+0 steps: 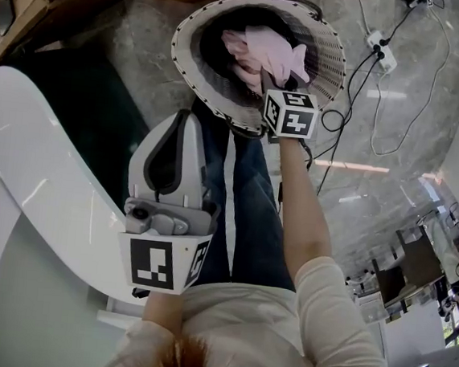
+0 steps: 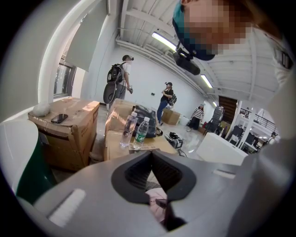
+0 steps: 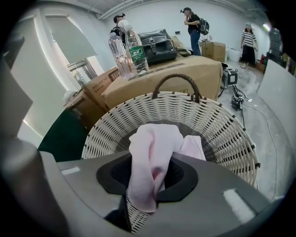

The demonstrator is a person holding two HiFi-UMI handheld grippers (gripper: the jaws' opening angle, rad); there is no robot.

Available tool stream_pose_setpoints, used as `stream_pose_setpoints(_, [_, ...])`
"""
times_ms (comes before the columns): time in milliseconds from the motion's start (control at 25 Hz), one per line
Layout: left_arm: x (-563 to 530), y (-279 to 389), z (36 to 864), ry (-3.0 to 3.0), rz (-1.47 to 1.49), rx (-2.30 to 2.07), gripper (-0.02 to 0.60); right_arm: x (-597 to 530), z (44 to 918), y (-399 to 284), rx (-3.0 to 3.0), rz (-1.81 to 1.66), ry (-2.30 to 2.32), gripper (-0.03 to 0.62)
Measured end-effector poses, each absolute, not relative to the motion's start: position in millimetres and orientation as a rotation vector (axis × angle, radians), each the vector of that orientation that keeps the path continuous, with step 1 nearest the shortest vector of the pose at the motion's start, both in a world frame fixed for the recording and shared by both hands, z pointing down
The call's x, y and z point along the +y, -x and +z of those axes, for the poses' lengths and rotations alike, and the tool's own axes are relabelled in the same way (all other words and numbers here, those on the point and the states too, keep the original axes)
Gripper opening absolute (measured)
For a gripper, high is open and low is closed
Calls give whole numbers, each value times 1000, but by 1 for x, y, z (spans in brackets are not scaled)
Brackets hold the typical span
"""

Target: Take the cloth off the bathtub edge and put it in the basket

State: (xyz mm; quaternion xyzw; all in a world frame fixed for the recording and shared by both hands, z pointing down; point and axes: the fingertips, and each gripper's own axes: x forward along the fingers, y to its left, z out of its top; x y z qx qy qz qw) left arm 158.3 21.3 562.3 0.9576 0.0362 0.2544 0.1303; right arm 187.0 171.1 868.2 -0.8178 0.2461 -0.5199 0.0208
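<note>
Soft, light and limp, the cloth (image 3: pixel 150 152) hangs pinched by a bunched fold in the right tool (image 3: pixel 149 183), over the basket (image 3: pixel 222 129) at twelve o'clock. The left tool (image 2: pixel 151 155), at seven o'clock, is pressed together on nothing.

Two water bottles (image 3: pixel 125 51) and a black bag (image 3: pixel 159 46) sat on top of cardboard boxes (image 3: pixel 185 71). A phone (image 2: pixel 59 118) lay on another box (image 2: pixel 69 139). A white power strip (image 1: pixel 380 49) and cables (image 1: pixel 354 78) lay on the grey marble floor (image 1: pixel 392 170). A person with a backpack (image 3: pixel 194 28) and one in a striped top (image 3: pixel 248 44) stood far back.
</note>
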Motion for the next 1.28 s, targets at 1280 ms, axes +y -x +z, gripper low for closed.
stream_pose_setpoints(1280, [28, -161, 558, -2769, 727, 158, 49, 189, 884, -184, 724, -1798, 2545, 142])
